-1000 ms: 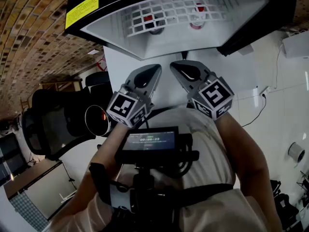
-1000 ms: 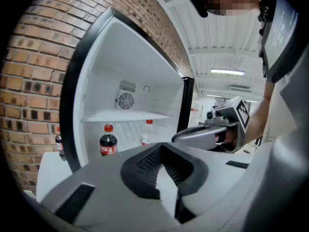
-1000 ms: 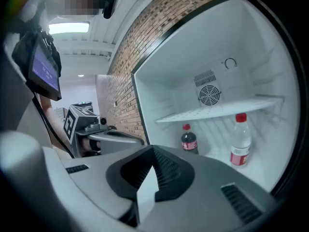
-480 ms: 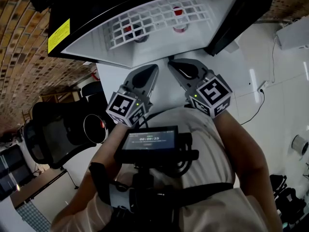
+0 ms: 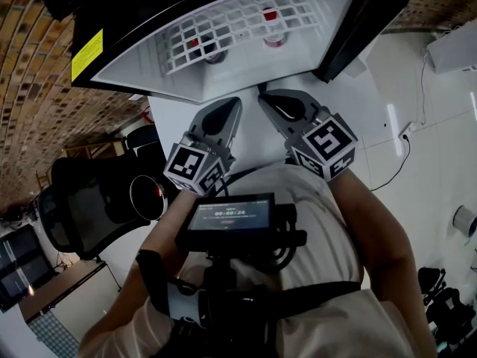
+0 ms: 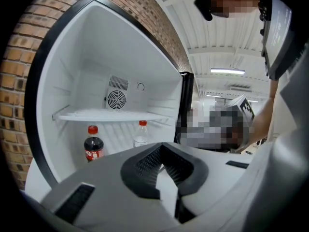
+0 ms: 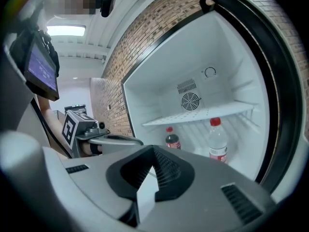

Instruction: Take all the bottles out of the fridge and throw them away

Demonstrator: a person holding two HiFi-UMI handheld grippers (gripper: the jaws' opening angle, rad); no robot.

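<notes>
The small fridge (image 5: 223,73) stands open in front of me. Under its white wire shelf (image 6: 111,115) stand two bottles. A dark cola bottle (image 6: 93,148) with a red cap is on the left, and a clear bottle (image 6: 141,134) with a red cap is to its right. The right gripper view shows the same cola bottle (image 7: 172,139) and clear bottle (image 7: 217,145). My left gripper (image 5: 232,106) and right gripper (image 5: 265,98) hover side by side just outside the fridge opening, both shut and empty, well short of the bottles.
The black fridge door (image 5: 361,28) hangs open at the right. A brick wall (image 5: 30,73) runs along the left. A black office chair (image 5: 78,200) stands left of me. A cable and wall socket (image 5: 406,134) lie on the white floor at the right.
The fridge opening has shifted left and sits a little nearer the gripper tips. Both grippers keep the same pose, side by side and shut.
</notes>
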